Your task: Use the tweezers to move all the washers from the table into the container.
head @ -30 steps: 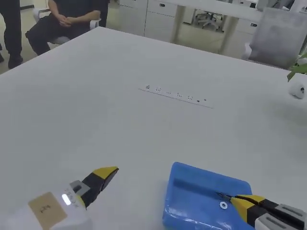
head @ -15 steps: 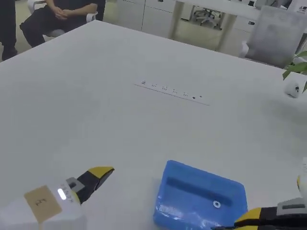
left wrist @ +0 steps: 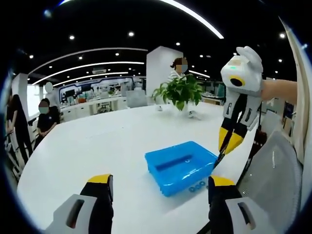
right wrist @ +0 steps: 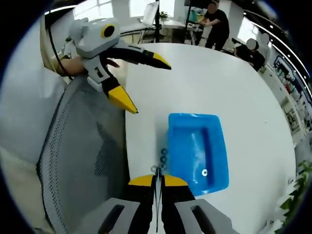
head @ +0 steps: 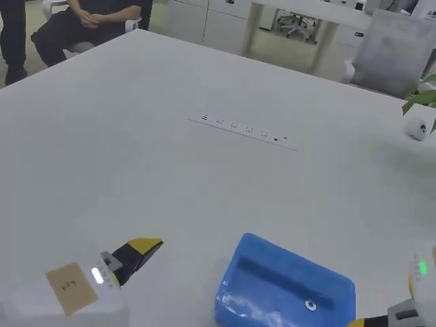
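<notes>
One washer (head: 310, 305) lies inside the blue container (head: 267, 274).

head: looked down across table (head: 204, 177) | left: low, level, faced bin (left wrist: 180, 165) | right: looked steeply down | shared: bin

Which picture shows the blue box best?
The right gripper view: it looks almost straight down into the blue plastic container, so its whole rim and the one metal washer inside show. The head view cuts off its near edge. The left gripper view sees it low, from the side.
</notes>
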